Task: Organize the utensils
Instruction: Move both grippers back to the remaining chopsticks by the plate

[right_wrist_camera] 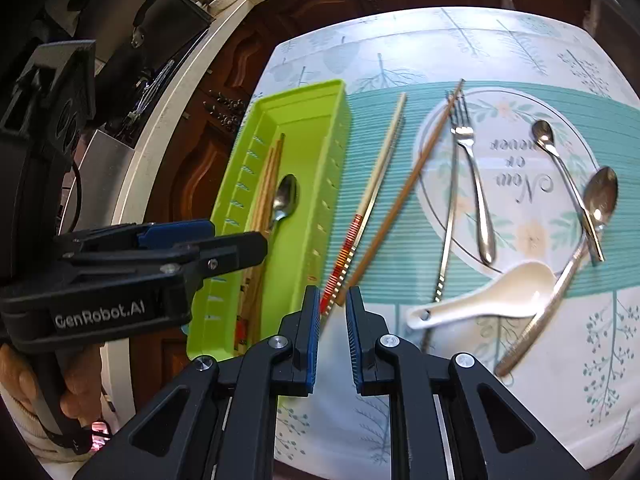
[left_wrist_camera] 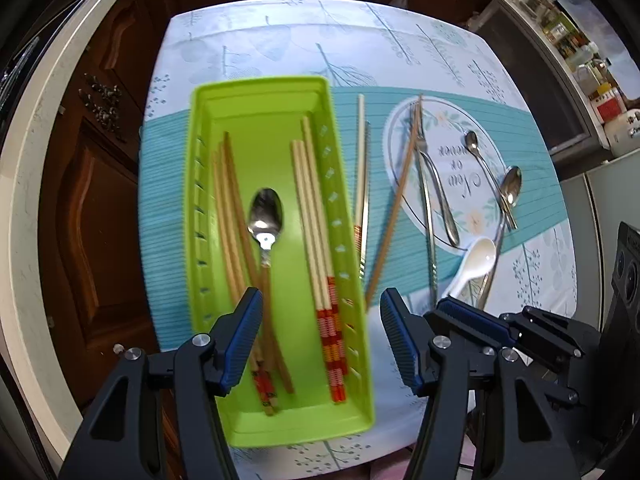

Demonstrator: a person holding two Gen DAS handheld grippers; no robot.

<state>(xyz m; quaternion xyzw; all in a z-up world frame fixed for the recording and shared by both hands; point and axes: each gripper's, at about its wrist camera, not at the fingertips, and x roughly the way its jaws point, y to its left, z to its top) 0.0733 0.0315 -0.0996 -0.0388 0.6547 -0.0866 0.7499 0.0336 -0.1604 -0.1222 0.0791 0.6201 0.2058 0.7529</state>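
A green tray (left_wrist_camera: 264, 84) holds a metal spoon (left_wrist_camera: 265, 216), pale red-ended chopsticks (left_wrist_camera: 316, 220) and brown chopsticks (left_wrist_camera: 230, 220). My left gripper (left_wrist_camera: 320, 304) hangs open above the tray's near end, nothing between its fingers. Right of the tray lie a pale chopstick (right_wrist_camera: 384, 152), a brown chopstick (right_wrist_camera: 416, 168), a fork (right_wrist_camera: 474, 184), a metal chopstick (right_wrist_camera: 448, 216), two metal spoons (right_wrist_camera: 560, 160) and a white ceramic spoon (right_wrist_camera: 492, 300). My right gripper (right_wrist_camera: 333, 300) hovers above the near ends of the loose chopsticks, its pads a narrow gap apart and holding nothing.
A teal placemat (left_wrist_camera: 168, 184) and a round printed mat (right_wrist_camera: 520, 96) lie on the patterned tablecloth (right_wrist_camera: 600, 340). Dark wooden cabinets (left_wrist_camera: 100, 200) stand past the table's left edge. A hand (right_wrist_camera: 76, 392) holds the left gripper's handle.
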